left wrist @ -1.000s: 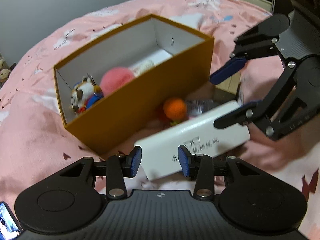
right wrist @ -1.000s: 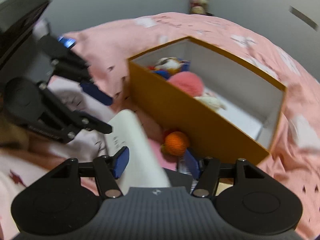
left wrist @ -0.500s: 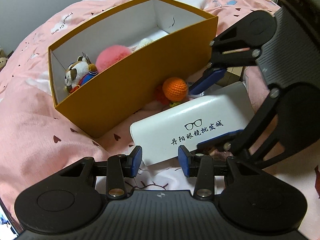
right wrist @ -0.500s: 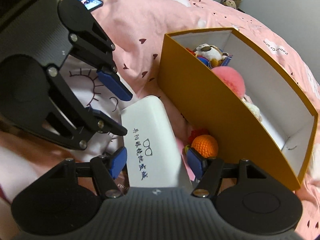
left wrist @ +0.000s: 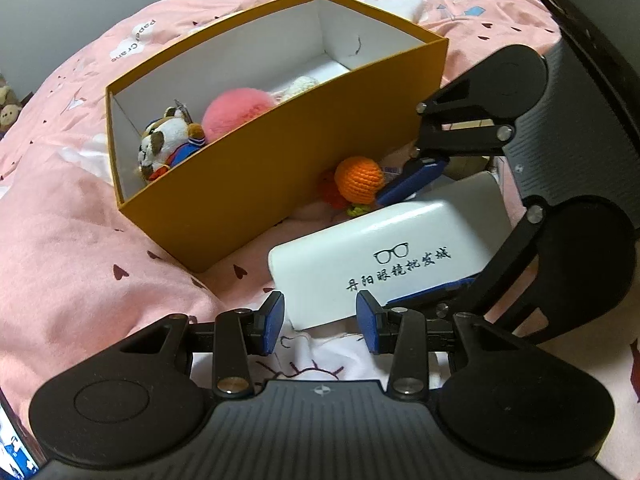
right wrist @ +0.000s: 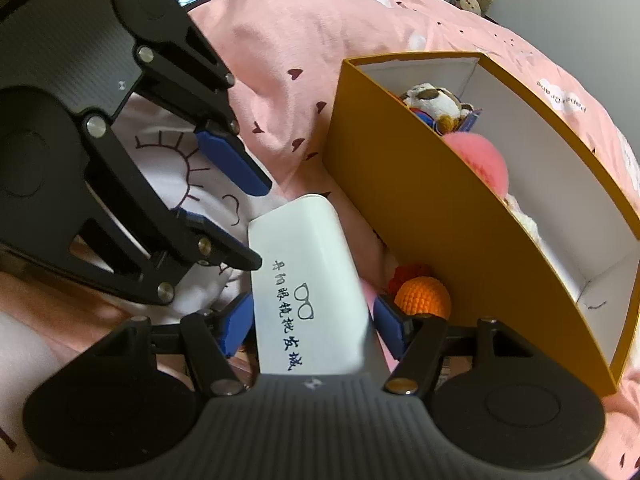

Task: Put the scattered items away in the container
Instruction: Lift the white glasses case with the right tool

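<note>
The right hand-held gripper (right wrist: 312, 326), jaws apart, straddled one end of the white glasses case (right wrist: 308, 276), whose long axis ran straight ahead, beside the orange box (right wrist: 420, 240).

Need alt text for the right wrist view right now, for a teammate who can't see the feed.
The right gripper straddles a white glasses case lying on the pink bedspread, fingers on either side. An orange crochet ball sits beside an open orange box holding plush toys; the left gripper hovers open at the case's far end.

pink bed (left wrist: 80, 272) | orange box (left wrist: 280, 168) | white case (left wrist: 384, 264) | crochet ball (left wrist: 359, 176)
</note>
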`<state>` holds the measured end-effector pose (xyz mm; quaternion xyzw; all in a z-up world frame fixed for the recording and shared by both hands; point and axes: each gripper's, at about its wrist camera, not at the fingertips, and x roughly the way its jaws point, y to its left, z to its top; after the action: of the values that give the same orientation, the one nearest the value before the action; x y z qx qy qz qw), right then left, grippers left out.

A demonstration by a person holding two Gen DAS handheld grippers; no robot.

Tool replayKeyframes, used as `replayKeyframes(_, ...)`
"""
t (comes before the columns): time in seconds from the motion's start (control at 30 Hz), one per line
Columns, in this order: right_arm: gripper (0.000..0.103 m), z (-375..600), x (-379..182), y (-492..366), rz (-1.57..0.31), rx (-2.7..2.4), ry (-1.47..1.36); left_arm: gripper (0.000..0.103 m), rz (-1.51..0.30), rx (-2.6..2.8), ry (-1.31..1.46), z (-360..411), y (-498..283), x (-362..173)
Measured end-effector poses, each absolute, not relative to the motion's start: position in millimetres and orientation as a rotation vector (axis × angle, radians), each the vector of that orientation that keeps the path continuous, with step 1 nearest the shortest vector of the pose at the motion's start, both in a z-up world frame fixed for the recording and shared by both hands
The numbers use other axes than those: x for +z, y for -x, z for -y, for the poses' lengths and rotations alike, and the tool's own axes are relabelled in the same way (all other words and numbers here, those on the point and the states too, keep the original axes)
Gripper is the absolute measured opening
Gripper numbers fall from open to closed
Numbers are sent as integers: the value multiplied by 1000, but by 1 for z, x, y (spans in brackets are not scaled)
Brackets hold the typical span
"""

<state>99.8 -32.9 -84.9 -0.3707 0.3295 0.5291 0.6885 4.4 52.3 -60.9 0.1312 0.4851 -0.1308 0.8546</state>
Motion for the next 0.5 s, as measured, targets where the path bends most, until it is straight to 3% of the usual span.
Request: replayKeyframes(0.5,67,71,-59,-125,-810,1122,643,47,-995,-259,-217,-64,-4,-45)
